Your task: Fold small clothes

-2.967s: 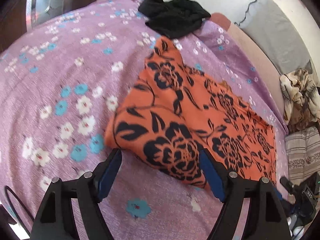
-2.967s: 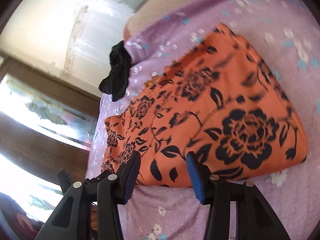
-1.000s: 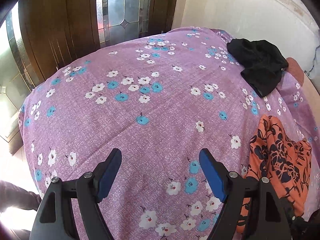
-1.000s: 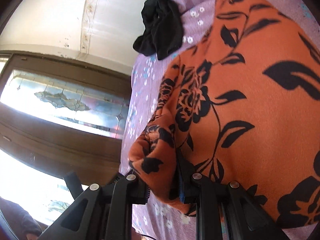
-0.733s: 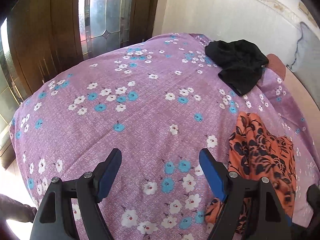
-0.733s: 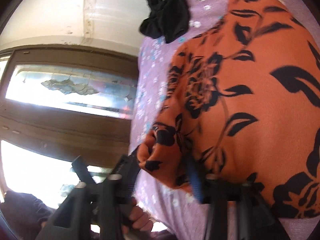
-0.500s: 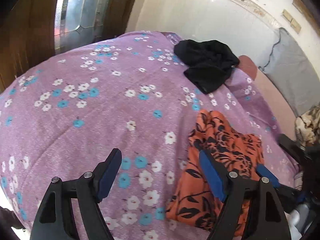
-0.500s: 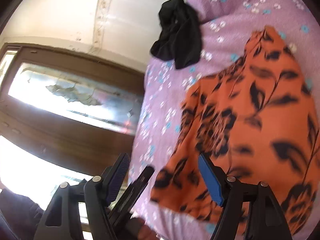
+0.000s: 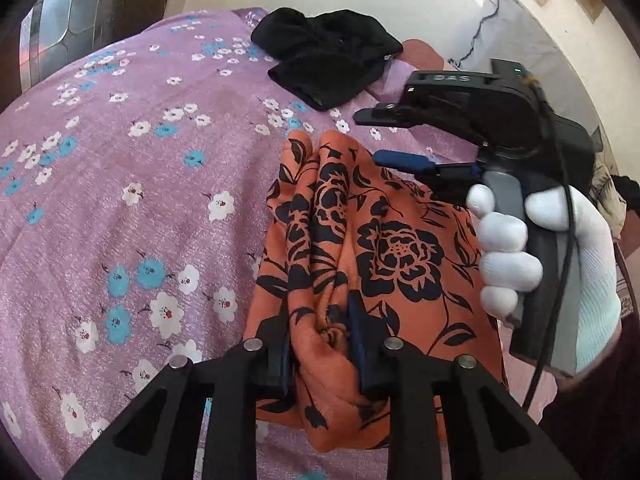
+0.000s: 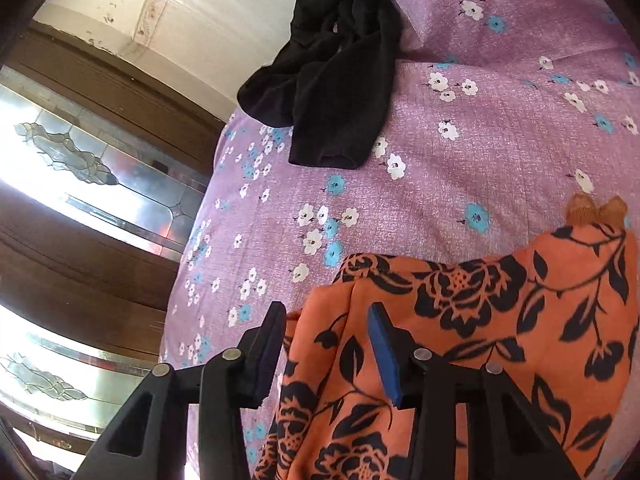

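left gripper [image 9: 320, 344]: jaws just closed, clenched on a bunched fold of the orange floral garment [image 9: 384, 248] lying on the purple flowered bedspread [image 9: 120, 184]. right gripper [image 10: 328, 344]: jaws just narrowed, part open, straddling the garment's edge without pinching. black garment [image 10: 336, 72] well apart

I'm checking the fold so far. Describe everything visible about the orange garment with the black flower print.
The orange garment with black flower print is thin, soft-looking fabric, bunched into lengthwise folds and lying on the purple floral bedsheet. The left gripper, whose jaws have just been closing, pinches its near bunched edge. The right gripper, jaws also closing, straddles another raised fold without visibly pressing it. A lighter orange scalloped trim peeks out at one edge. The black garment lies apart.
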Tool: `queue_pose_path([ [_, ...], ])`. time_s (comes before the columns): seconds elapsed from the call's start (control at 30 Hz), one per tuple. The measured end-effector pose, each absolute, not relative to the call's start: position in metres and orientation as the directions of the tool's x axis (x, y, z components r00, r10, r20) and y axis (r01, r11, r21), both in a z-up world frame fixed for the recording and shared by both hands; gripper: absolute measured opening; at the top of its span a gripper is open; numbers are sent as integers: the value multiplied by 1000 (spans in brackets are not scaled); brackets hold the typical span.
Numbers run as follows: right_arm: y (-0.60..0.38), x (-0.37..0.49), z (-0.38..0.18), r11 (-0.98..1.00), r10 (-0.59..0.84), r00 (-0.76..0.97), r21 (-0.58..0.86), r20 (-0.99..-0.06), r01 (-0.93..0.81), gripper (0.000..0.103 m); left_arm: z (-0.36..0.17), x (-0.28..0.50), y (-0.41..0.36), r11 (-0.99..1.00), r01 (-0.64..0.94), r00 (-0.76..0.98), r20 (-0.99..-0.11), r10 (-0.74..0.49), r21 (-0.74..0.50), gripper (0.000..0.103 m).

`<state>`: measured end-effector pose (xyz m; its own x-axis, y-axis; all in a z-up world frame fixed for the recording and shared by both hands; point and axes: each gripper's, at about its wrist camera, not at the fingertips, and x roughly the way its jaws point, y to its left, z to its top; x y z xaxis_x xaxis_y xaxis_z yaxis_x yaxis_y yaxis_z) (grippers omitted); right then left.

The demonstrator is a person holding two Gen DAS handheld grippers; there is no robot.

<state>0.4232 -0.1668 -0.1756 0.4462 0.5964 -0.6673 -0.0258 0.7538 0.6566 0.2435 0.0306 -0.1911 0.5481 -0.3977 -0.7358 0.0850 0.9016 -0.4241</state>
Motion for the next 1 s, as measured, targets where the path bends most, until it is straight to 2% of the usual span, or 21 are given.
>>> queue_pose_path([
  [0.07,-159,434,-191,747,614,393,665,-684,-8,46,-187,241,27,903,125,562,-721,-406,-411,21],
  [0.17,-151,428,-201,757,604,417,652,-679,-34,47,-181,236,29,884,170,568,-690,-449,-435,18],
  [0.33,-156,398,-189,661,712,439,734,-548,-155,47,-174,225,35,837,239,541,-649,-535,-491,17],
  [0.37,-154,392,-188,656,721,432,734,-542,-175,47,-176,222,36,844,241,541,-656,-526,-478,17],
  [0.43,-151,384,-197,660,715,430,734,-551,-157,47,-190,223,33,903,199,539,-728,-425,-380,19],
  [0.47,-149,383,-208,662,710,425,739,-562,-128,47,-200,227,34,914,172,522,-752,-401,-368,19],
  [0.57,-141,382,-219,671,697,445,730,-562,-129,47,-208,232,44,892,126,513,-741,-433,-434,24],
  [0.67,-143,377,-208,687,677,447,719,-584,-102,47,-202,229,45,897,121,530,-737,-420,-425,29],
  [0.8,-165,349,-181,685,670,497,717,-551,-129,47,-185,224,50,939,82,612,-727,-311,-333,52],
  [0.9,-195,319,-159,704,635,564,697,-528,-140,50,-179,222,54,959,37,646,-725,-237,-281,55],
  [0.93,-204,308,-153,721,613,583,680,-534,-135,54,-178,223,54,965,23,648,-731,-212,-259,55],
  [1.0,-219,292,-145,760,564,608,639,-559,-118,55,-180,227,55,973,3,643,-745,-178,-230,55],
])
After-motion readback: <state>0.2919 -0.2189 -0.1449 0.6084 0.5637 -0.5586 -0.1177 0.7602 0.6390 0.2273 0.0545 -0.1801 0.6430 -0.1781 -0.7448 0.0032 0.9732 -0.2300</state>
